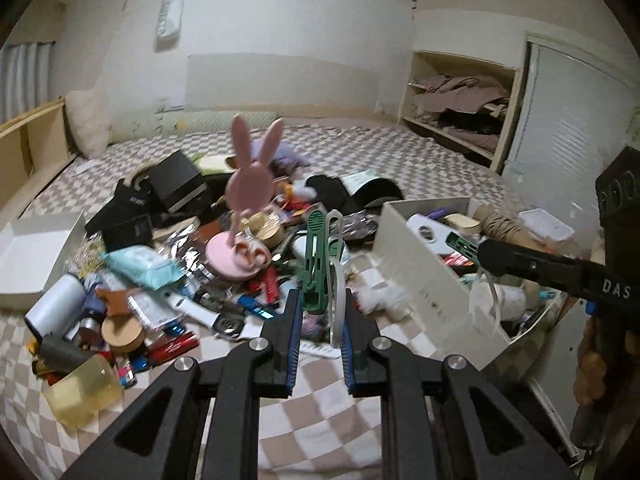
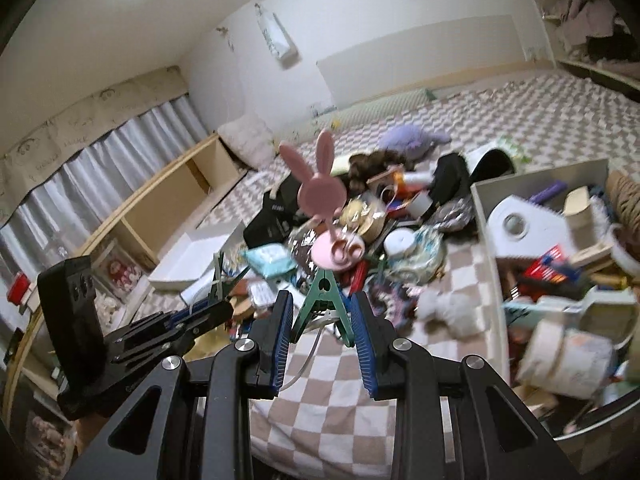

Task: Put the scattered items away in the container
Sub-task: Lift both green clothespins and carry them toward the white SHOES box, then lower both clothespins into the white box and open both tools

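Note:
My left gripper [image 1: 320,300] is shut on a green clothes clip with a white clear part [image 1: 320,256], held above the checkered mat. My right gripper [image 2: 322,316] is shut on another green clip [image 2: 326,300] by its two spread legs. In the left wrist view the right gripper [image 1: 460,242] shows over the white container [image 1: 420,264] with that clip's green tip. The container [image 2: 490,248] stands at the right, filled with several items. In the right wrist view the left gripper [image 2: 216,304] shows at the left with its clip.
A pile of scattered items lies on the mat: a pink bunny stand [image 1: 244,216], a teal wipes pack [image 1: 140,266], a white bottle [image 1: 56,304], black boxes [image 1: 176,180], a yellow block [image 1: 82,388]. A white box lid [image 1: 36,252] lies left. Shelves [image 1: 460,104] stand at the back right.

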Demonstrator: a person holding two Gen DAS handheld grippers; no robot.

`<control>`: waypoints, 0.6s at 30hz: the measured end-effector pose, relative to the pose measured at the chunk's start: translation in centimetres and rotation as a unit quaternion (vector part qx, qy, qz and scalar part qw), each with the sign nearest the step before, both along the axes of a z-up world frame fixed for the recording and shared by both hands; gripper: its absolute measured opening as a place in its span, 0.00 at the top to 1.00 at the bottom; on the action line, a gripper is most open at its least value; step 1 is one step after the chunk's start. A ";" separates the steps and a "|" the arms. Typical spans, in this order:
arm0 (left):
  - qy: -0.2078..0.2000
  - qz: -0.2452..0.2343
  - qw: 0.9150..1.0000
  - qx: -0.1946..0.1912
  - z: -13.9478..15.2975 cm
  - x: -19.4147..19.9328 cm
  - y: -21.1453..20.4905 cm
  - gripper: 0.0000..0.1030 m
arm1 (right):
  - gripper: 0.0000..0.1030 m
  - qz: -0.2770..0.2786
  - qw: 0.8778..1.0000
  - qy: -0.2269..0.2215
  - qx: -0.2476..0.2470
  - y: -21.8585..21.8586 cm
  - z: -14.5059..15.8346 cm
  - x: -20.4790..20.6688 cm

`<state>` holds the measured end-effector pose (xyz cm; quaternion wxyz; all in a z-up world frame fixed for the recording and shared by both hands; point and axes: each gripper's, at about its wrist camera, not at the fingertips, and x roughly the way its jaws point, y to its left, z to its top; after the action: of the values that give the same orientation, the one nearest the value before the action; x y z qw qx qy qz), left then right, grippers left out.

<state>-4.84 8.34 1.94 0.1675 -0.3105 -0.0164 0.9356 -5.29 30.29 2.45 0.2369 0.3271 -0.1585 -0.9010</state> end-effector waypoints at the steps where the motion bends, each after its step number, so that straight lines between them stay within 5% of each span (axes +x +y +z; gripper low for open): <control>1: 0.003 -0.004 1.000 0.001 0.4 0.0 0.5 0.83 | 0.70 -0.004 1.000 0.003 -0.002 0.6 0.4 0.0; 18: 0.022 -0.091 0.996 0.005 3.4 -1.5 10.8 0.83 | 0.70 -0.108 0.994 0.037 0.001 12.4 3.6 1.3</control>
<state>-6.39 19.13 5.37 0.2535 -0.2895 0.0112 0.9229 -4.00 42.67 6.06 0.1439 0.2751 -0.1827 -0.9329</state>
